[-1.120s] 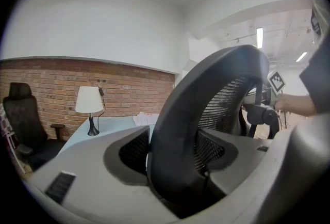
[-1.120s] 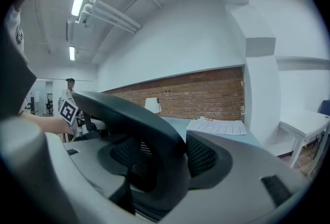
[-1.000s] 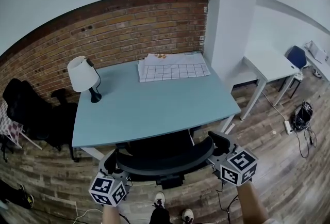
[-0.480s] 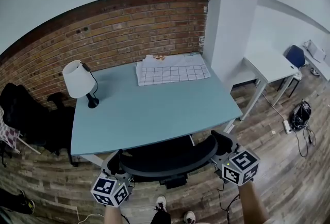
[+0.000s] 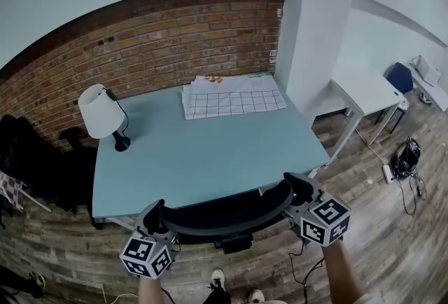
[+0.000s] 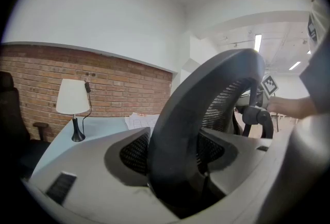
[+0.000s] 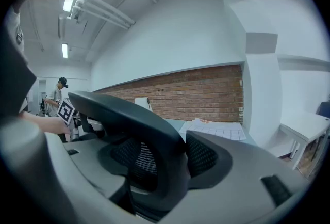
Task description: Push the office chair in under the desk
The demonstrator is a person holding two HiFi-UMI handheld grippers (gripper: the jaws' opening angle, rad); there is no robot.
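Observation:
The black mesh office chair's curved back (image 5: 224,211) sits just in front of the light-blue desk's (image 5: 210,148) near edge, and its seat is hidden under the top. My left gripper (image 5: 155,215) is shut on the back's left end. My right gripper (image 5: 297,192) is shut on its right end. In the left gripper view the chair back's rim (image 6: 206,114) runs up between the two grey jaws of the left gripper (image 6: 178,161). The right gripper view shows the chair back's rim (image 7: 129,120) the same way, wedged in the right gripper (image 7: 160,166).
On the desk stand a white lamp (image 5: 101,113) at the left and checked papers (image 5: 231,96) at the back. A white pillar (image 5: 311,43) and a white table (image 5: 367,89) are to the right. Another black chair (image 5: 42,169) is at the left, and cables (image 5: 406,162) lie on the wooden floor.
The chair back and both grippers have moved forward towards the desk's edge, so more of the chair is hidden under the top. Both grips are unchanged.

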